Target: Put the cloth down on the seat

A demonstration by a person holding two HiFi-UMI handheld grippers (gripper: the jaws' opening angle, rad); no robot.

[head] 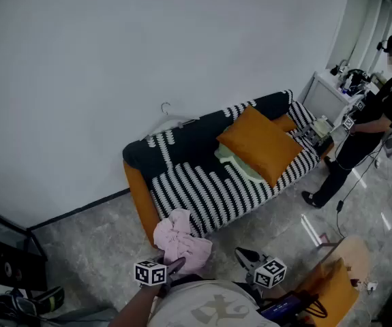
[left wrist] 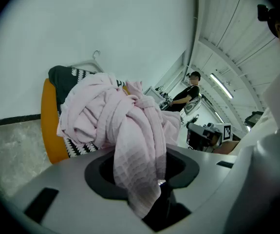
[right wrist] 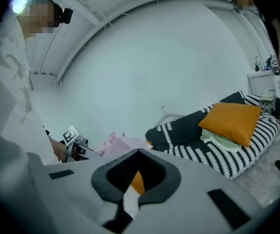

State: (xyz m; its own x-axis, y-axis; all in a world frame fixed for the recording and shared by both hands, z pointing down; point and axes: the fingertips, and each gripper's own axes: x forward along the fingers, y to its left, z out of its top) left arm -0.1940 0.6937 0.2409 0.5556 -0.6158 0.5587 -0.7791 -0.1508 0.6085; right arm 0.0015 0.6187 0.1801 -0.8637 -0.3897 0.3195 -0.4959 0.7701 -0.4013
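Currently the pink cloth [head: 181, 240] is gripped, bunched, in the left tool [head: 176, 265] just before the near end of the sofa [head: 182, 144]; the right tool [head: 245, 257] is seen empty, jaws apart. The cloth should be carried fully over the sofa's striped seat [head: 213, 191] before release.

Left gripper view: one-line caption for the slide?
Left gripper clamps a bunched pink cloth, held up in front of the black-and-white striped sofa.
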